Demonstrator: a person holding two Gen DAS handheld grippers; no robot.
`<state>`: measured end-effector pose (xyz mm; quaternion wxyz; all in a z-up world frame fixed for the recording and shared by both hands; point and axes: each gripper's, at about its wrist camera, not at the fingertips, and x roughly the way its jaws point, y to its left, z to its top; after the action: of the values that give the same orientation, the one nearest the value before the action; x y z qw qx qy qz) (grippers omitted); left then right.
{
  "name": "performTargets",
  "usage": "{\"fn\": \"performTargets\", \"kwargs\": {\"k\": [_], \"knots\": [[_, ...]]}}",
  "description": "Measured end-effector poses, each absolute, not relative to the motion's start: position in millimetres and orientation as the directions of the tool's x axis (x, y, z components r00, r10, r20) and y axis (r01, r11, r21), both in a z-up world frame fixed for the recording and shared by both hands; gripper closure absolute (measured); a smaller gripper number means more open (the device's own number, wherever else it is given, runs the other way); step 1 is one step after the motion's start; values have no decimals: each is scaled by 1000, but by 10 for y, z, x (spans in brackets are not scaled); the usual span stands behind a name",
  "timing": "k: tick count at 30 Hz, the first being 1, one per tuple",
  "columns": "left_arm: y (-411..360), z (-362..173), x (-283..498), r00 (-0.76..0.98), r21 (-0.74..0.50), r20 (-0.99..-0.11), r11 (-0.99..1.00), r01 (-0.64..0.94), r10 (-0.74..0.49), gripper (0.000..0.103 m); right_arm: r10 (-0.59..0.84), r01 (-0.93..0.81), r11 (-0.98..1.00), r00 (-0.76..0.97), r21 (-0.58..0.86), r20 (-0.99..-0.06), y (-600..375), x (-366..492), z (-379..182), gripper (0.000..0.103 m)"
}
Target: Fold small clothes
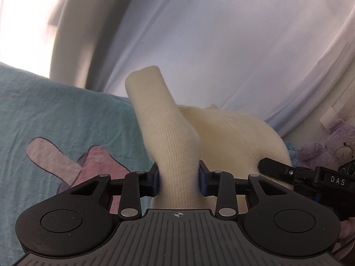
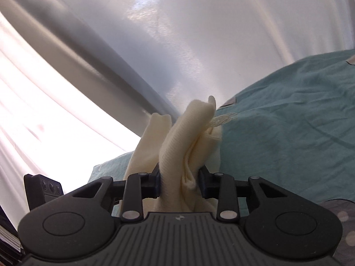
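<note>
Left wrist view: my left gripper pinches a cream knit garment between its 2 blue-padded fingers, a tube of it (a sleeve or leg, I cannot tell) standing up above the teal sheet. My right gripper clamps a bunched fold of the same garment. A purple teddy sits at far right.

Only one text reads: white letters "DAS" on the black body of the right gripper, seen at the left wrist view's right edge
</note>
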<state>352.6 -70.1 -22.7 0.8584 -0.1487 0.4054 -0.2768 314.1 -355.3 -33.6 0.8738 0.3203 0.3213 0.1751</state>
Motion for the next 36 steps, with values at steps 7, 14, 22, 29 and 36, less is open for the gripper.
{"fn": "performTargets", "kwargs": {"k": [7, 14, 22, 29, 36], "knots": [[-206, 21, 3423, 571, -379, -677, 885, 272, -465, 62, 600, -177, 686, 687, 706, -410, -3120, 3200, -255, 73], [36, -97, 3351, 630, -112, -755, 982, 150, -182, 52, 391, -83, 876, 698, 474, -600, -2792, 3209, -334, 63], [-233, -357, 3241, 600, -75, -770, 965, 252, -216, 31, 401, -247, 914, 668, 321, -627, -2082, 3118, -403, 81], [-47, -321, 2951, 629, -73, -748, 968, 240, -212, 18, 330, -218, 944, 675, 248, -660, -2135, 2847, -463, 90], [111, -415, 2235, 542, -114, -803, 956, 270, -249, 18, 364, -54, 897, 653, 438, -664, -2521, 2300, -506, 43]]}}
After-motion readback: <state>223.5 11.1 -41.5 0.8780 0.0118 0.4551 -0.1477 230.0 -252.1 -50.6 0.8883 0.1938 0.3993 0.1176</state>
